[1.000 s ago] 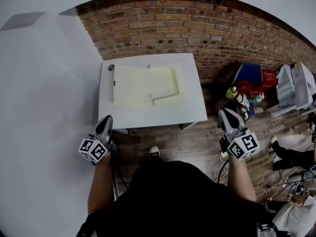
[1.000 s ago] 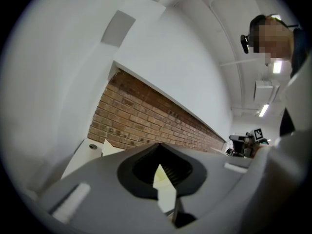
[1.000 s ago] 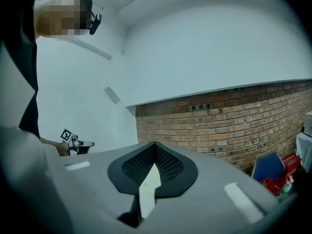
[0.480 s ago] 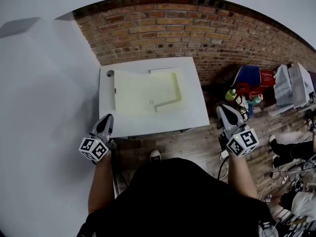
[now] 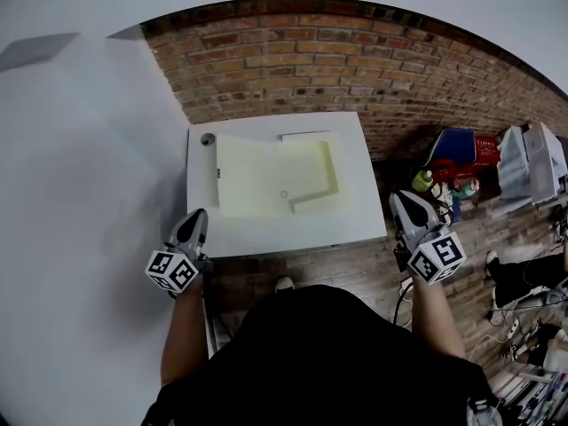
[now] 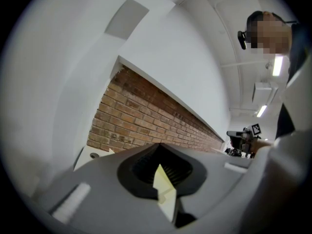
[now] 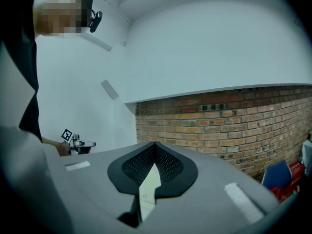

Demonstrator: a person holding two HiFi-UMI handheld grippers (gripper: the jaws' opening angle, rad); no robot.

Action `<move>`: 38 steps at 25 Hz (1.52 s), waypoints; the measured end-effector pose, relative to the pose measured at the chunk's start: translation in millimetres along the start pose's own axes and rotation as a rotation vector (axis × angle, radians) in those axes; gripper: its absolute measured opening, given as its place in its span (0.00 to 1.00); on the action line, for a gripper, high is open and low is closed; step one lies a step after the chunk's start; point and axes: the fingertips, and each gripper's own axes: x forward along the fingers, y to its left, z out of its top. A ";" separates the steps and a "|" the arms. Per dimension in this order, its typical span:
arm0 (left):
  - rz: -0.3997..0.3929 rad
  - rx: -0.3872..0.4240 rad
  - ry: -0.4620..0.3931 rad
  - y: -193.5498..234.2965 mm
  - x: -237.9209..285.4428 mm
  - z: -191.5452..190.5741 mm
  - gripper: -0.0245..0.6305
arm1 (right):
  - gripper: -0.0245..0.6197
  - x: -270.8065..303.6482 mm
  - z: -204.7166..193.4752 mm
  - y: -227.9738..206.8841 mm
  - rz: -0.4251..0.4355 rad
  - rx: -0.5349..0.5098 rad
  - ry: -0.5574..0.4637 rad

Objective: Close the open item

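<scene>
In the head view a pale yellow flat case lies open on a white table, its shallow tray to the right and its flap spread to the left. My left gripper hangs shut off the table's near left corner and holds nothing. Off the near right corner my right gripper is shut and empty too. Neither one touches the table or the case. In the left gripper view the jaws meet, with a sliver of the yellow case showing beneath them. The right gripper likewise shows closed jaws.
A brick wall runs behind the table and a white wall stands at the left. The table has a round cable hole. Red and blue items, white boxes and cables clutter the wooden floor at right.
The table and the open case have slid right and slightly down in the head view as I move along. Both grippers keep their places in the picture and stay shut.
</scene>
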 end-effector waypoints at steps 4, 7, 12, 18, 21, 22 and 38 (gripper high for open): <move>0.008 0.000 -0.007 13.6 1.4 5.0 0.04 | 0.04 16.4 2.1 1.1 0.006 0.002 -0.006; 0.013 -0.002 -0.010 23.4 0.4 7.8 0.04 | 0.04 29.6 0.4 4.4 0.016 0.005 -0.008; 0.022 -0.005 -0.002 43.2 -0.4 10.3 0.04 | 0.04 51.7 5.1 15.2 0.026 -0.001 -0.013; 0.020 -0.008 -0.002 54.5 4.7 13.0 0.04 | 0.04 54.2 3.6 18.4 0.022 -0.007 -0.014; 0.003 -0.005 -0.001 53.9 10.4 13.5 0.04 | 0.04 52.1 8.1 17.2 0.003 -0.010 -0.017; -0.003 -0.007 -0.001 52.5 11.7 13.8 0.04 | 0.04 50.8 9.5 17.0 -0.002 -0.010 -0.019; -0.011 -0.011 0.010 33.4 4.4 0.9 0.04 | 0.04 21.6 8.2 10.7 -0.021 -0.017 -0.023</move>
